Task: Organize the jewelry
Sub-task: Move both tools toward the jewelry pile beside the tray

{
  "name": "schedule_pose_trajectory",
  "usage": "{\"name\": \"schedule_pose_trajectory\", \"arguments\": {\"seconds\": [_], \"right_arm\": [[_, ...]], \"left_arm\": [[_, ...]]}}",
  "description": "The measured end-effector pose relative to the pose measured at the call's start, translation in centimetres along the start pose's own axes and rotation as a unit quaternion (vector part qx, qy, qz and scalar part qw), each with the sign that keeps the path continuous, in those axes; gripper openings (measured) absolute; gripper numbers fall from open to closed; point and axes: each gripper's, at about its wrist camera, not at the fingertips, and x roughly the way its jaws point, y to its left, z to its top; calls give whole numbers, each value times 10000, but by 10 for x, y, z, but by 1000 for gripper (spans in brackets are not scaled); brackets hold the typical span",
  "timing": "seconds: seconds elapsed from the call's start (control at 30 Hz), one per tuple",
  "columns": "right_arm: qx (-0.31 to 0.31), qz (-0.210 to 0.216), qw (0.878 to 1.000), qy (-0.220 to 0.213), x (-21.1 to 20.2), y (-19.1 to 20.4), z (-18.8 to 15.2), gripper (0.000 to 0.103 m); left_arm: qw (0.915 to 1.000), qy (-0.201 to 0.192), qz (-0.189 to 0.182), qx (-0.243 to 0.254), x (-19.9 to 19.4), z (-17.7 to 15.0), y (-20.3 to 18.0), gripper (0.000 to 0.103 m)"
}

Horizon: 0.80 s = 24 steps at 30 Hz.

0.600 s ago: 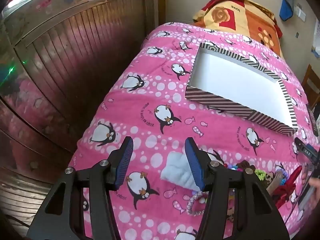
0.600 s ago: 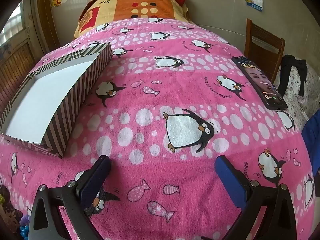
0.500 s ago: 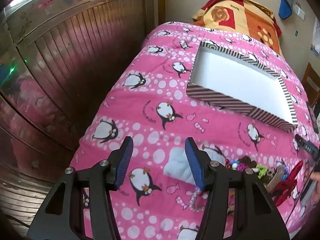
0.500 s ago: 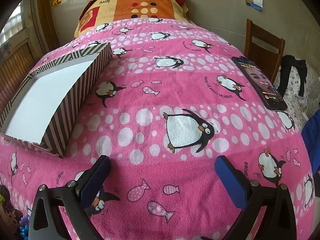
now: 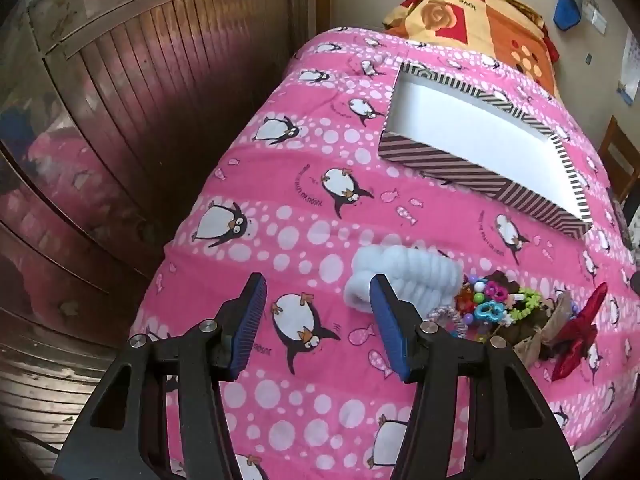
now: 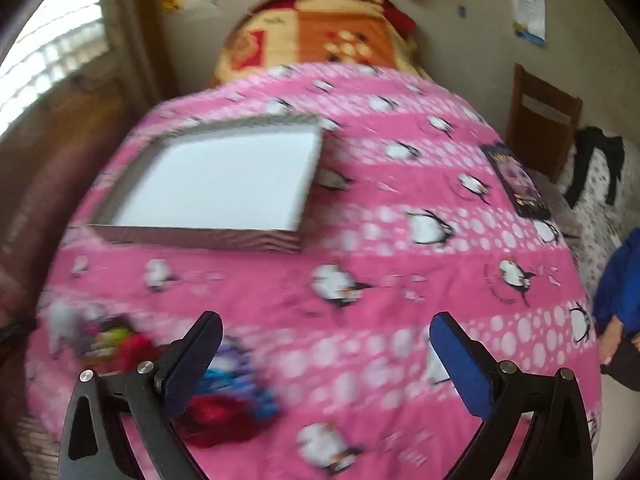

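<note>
The left gripper (image 5: 316, 300) hangs over the near part of a bed covered by a pink penguin blanket (image 5: 304, 216), its blue-padded fingers spread apart with nothing between them; a printed penguin shows through the gap. Just beside its right finger lies a pale blue fluffy band (image 5: 404, 276), and touching that on the far side is a heap of jewelry (image 5: 496, 308): coloured beads, a blue heart-shaped piece, a green beaded loop and a braided ring. A shiny red bow (image 5: 580, 332) lies at the heap's outer edge, against a brown bit of cloth. Farther up the bed, well apart from the heap, sits a shallow striped box (image 5: 460, 168) with a white, bare bottom. The right wrist view is blurred. There the right gripper (image 6: 324, 332) also has its fingers wide apart and holds nothing; the same heap smears into colour by its left finger, and the striped box (image 6: 200, 238) lies beyond. A phone (image 6: 516, 180) rests near the bed's right edge, with a wooden chair (image 6: 544, 116) behind it.
</note>
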Motion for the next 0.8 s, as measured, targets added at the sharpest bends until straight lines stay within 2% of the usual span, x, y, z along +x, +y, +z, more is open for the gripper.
{"name": "schedule_pose_trajectory", "arguments": {"seconds": [0.17,0.37,0.53,0.8], "right_arm": [[-272,408,9987,100,-15,44,-8,103],[-488,628,9968,28,-22,71,-16,103],[-595,742,9955,19,-26,81,-18,103],[-654,659,9956,128,-22,83,-19,103]], "left_arm": [[9998,-97,-91,115,-10,0,-5,54],[9995,-185,-101,234,-18,-3,-11,54],[9994,-231,-116,236,-21,-5,-13,54],[9996,-150,-222,69,-20,-7,-11,54]]}}
